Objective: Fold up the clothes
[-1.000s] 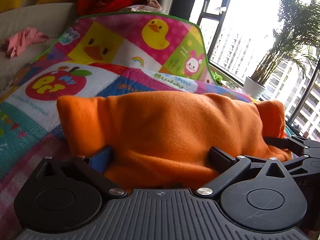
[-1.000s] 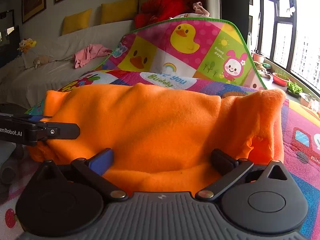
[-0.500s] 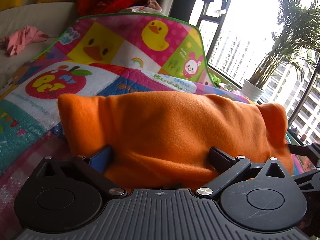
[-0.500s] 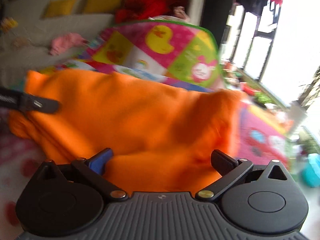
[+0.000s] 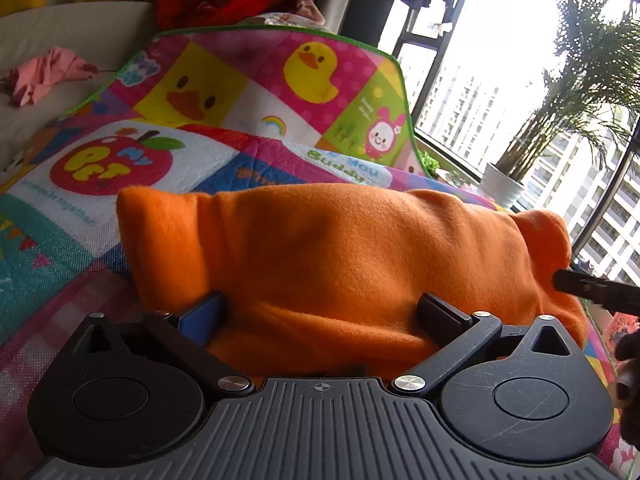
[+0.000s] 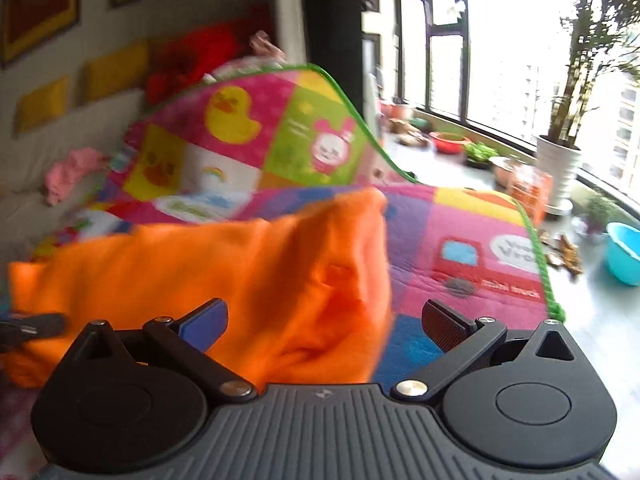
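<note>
A folded orange fleece garment lies on the colourful play mat. My left gripper is open, its fingers spread wide with the near edge of the fleece bulging between them. In the right wrist view the fleece sits at the left, and my right gripper is open, its left finger against the cloth and its right finger over bare mat. A finger of the right gripper shows at the fleece's right end.
A pale sofa with yellow cushions, a pink garment and a red pile stands behind the mat. At the right are windows, a potted palm, red bowls and a blue basin on the floor.
My right gripper has swung right and pulled back from the fleece, so its right finger is now off the cloth. The left gripper has barely moved.
</note>
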Motion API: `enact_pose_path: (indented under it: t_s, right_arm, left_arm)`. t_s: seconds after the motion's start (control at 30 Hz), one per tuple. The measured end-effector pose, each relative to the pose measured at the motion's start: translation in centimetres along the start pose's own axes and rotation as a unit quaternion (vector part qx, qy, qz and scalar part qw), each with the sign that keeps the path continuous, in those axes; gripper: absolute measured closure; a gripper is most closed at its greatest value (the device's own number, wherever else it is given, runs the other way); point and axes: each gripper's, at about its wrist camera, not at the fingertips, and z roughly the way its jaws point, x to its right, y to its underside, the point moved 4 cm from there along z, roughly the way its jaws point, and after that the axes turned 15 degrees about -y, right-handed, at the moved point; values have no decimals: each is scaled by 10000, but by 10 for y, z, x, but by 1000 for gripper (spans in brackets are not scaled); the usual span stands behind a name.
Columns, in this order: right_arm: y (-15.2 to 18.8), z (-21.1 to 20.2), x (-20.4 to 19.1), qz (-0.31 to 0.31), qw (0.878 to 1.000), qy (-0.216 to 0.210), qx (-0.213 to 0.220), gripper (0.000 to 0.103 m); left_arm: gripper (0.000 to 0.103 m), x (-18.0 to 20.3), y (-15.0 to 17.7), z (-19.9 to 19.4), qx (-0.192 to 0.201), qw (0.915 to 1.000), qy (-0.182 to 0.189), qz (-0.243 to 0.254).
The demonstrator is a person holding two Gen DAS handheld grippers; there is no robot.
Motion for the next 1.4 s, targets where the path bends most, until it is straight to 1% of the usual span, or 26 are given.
enact_pose_path:
  t_s: [0.1, 0.2, 0.27, 0.33, 0.4, 0.47, 0.53, 0.57, 0.67, 0.7, 0.77, 0.8, 0.87, 0.97, 1.07, 1.17, 1.27, 1.33, 1.4]
  right_arm:
    - [-3, 24, 12, -428, 9967, 668, -184, 0]
    - [-9, 46, 22, -864, 9900, 1094, -213, 0]
    - [-13, 61, 23, -1159, 9851, 1239, -291, 0]
    - [-15, 71, 22, -1286, 9825, 1292, -389, 0]
    - [-20, 68, 15, -1355, 9813, 1308, -385, 0]
    - [-23, 51, 8, -1214, 9855, 1160, -240, 0]
    - [-28, 28, -1, -894, 9940, 634, -1, 0]
    - [-29, 17, -7, -761, 9966, 282, 117, 0]
    - [-21, 7, -31, -691, 9966, -456, -21, 0]
    - [-13, 10, -37, -786, 9957, -458, -191, 0]
    - [4, 25, -43, -933, 9940, -227, -524, 0]
    - [11, 32, -43, -859, 9939, -214, -654, 0]
    - [17, 33, -37, -440, 9966, -320, -612, 0]
    - [18, 36, -25, 188, 9957, -602, -683, 0]
    - [20, 32, -26, 136, 9956, -684, -627, 0]
    - [21, 31, -26, 113, 9959, -663, -600, 0]
    - [23, 28, -25, 128, 9961, -657, -571, 0]
    - [24, 27, -23, 159, 9961, -676, -544, 0]
    - [25, 26, -23, 181, 9961, -692, -520, 0]
  left_arm:
    - [0, 0, 0, 0, 0, 10000, 1, 1]
    - [0, 0, 0, 1, 1, 10000, 11, -3]
    - [0, 0, 0, 1, 2, 10000, 25, 2]
    - [0, 0, 0, 1, 5, 10000, 31, 12]
    - [0, -1, 0, 2, -1, 10000, 45, -19]
    - [0, -2, 0, 2, -10, 10000, 75, -59]
    - [0, -3, -1, 3, -20, 9999, 95, -86]
    - [0, -3, -1, 3, -25, 9999, 97, -87]
    - [0, -2, -1, 3, -31, 9999, 77, -69]
    - [0, -2, -1, 3, -31, 9999, 70, -64]
    - [0, -1, -1, 3, -30, 10000, 53, -46]
    - [0, -1, -1, 2, -29, 10000, 46, -38]
    - [0, -1, 0, 2, -28, 10000, 35, -26]
    - [0, -2, -1, 1, -51, 9999, 35, -84]
    - [0, -9, -2, -9, -149, 9988, -40, -458]
    - [0, -21, -3, -38, -83, 9935, -68, -1131]
    - [0, -36, -2, -58, 90, 9847, -452, -1679]
    - [0, -45, 0, -58, 15, 9782, -542, -2006]
    - [0, -46, 0, -47, -215, 9768, -542, -2060]
